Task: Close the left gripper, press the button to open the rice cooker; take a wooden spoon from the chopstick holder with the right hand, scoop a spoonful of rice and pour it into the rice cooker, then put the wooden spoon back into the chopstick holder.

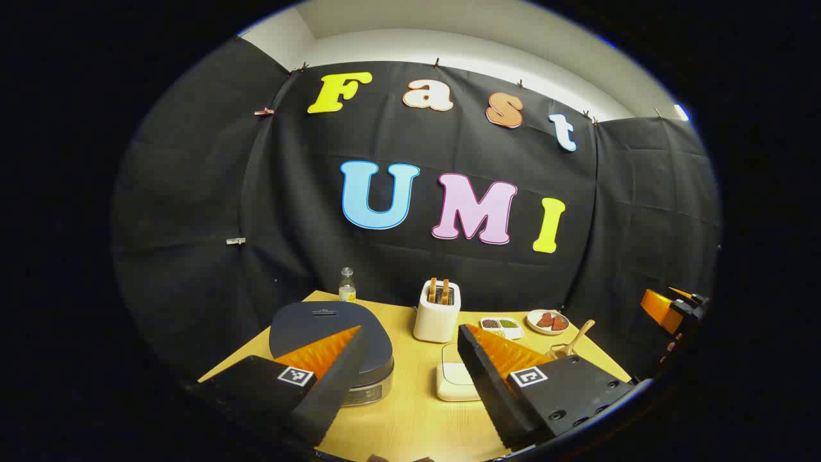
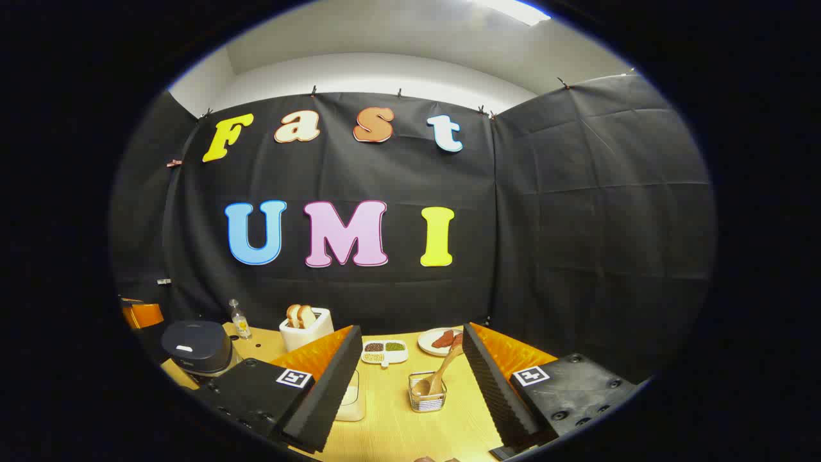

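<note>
Wooden table (image 2: 397, 430), dark lidded rice cooker (image 1: 333, 346), both grippers (image 1: 410, 378) (image 2: 407, 385) spread apart.

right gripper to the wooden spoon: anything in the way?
Nothing visible. The right gripper is open, and the wooden spoon stands in the clear chopstick holder straight ahead between its fingers, with bare table in front. The seasoning tray and plate sit behind it.
</note>
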A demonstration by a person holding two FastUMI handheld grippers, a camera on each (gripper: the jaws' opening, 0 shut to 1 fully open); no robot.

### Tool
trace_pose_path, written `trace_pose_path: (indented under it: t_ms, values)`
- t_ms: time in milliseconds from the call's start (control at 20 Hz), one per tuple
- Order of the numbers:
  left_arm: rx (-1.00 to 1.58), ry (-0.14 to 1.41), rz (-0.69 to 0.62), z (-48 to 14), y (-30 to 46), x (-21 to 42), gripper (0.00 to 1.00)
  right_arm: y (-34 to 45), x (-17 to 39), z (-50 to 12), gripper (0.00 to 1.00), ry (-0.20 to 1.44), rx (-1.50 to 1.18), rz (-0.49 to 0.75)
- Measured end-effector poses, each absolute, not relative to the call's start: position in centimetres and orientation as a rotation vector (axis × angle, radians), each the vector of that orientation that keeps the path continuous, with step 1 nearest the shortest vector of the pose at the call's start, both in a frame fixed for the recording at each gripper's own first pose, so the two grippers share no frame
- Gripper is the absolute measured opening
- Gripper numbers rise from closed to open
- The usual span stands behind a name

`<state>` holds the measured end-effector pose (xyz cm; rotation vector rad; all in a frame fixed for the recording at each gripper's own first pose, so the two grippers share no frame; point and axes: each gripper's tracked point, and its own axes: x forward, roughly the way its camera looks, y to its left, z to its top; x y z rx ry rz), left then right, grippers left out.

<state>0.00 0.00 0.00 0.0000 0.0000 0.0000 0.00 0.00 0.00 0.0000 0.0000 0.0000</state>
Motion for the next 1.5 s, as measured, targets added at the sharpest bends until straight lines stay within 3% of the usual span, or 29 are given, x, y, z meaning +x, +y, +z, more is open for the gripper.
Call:
trace_pose_path:
  t_ms: [900,1500]
  values:
    - [0.034,0.016,-0.026,-1.6,-0.9,-1.3,0.95,0.8,-2.0,-0.7,0.98,0.011,0.006,0.025]
    - [0.01,0.08,0.039,-1.7,1.4,2.2,0.95,0.7,-0.7,-0.5,0.98,0.006,0.001,0.014]
